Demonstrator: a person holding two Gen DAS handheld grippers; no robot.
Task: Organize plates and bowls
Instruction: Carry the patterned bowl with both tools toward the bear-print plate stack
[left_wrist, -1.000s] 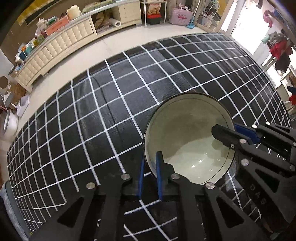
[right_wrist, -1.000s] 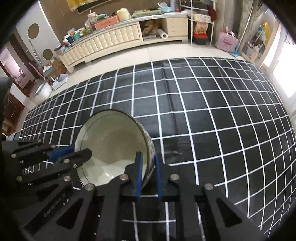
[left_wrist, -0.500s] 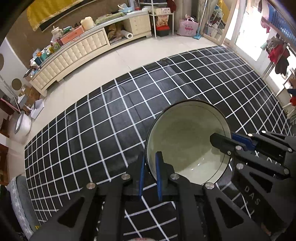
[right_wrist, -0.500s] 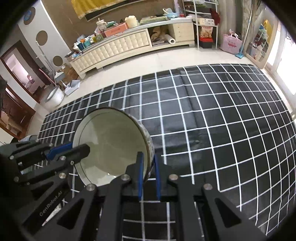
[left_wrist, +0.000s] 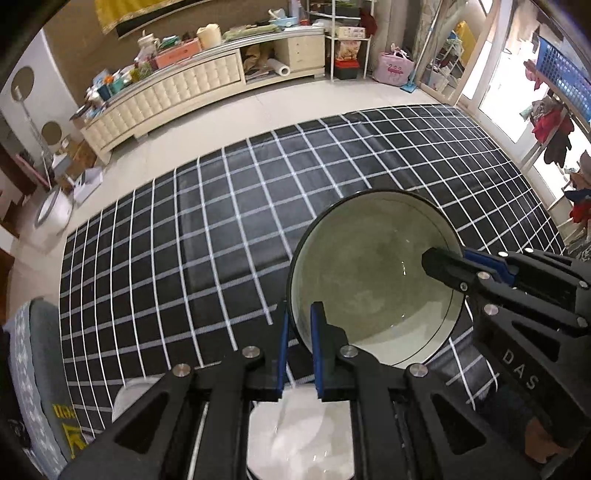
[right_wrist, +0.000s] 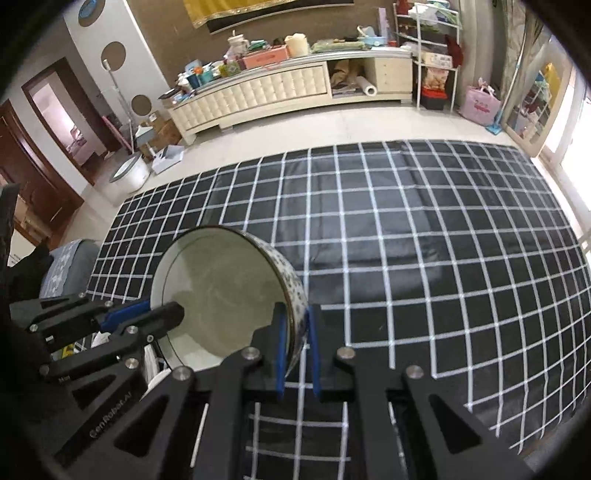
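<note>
Since a second ago both our views take in more floor and more of the far room, and the grid cloth (left_wrist: 229, 221) looks smaller beneath us; a white dish (left_wrist: 295, 435) has come into the left view's near edge, under the gripper.

Left gripper (left_wrist: 297, 325): blue-padded fingers (left_wrist: 317, 354) clamped on the near-left rim of the bowl (left_wrist: 373, 280), one pad inside the wall, one outside.

Right gripper (right_wrist: 295, 328): fingers (right_wrist: 281, 354) clamped on the bowl's (right_wrist: 221, 295) right-hand rim, again one pad either side of the wall. We hold the bowl from two sides at once. In the left view the right gripper (left_wrist: 443, 264) reaches in from the right, its tip over the bowl's rim; in the right view the left gripper (right_wrist: 162, 314) comes in from the left onto the opposite rim.

Bowl: pale, glossy inside, dark rim line, blue-speckled pattern on the outer wall seen from the right. It is tilted, mouth towards the cameras, and appears to be off the cloth.

Cloth: black with white grid (right_wrist: 424, 240), spread on a pale tiled floor. Grey cushion-like thing (left_wrist: 33, 369) at the cloth's near-left corner.

Far side: long cream cabinet (right_wrist: 288, 92) cluttered on top, pink bag (right_wrist: 480, 105) to its right, white pot (right_wrist: 129, 173) on the floor far left.
</note>
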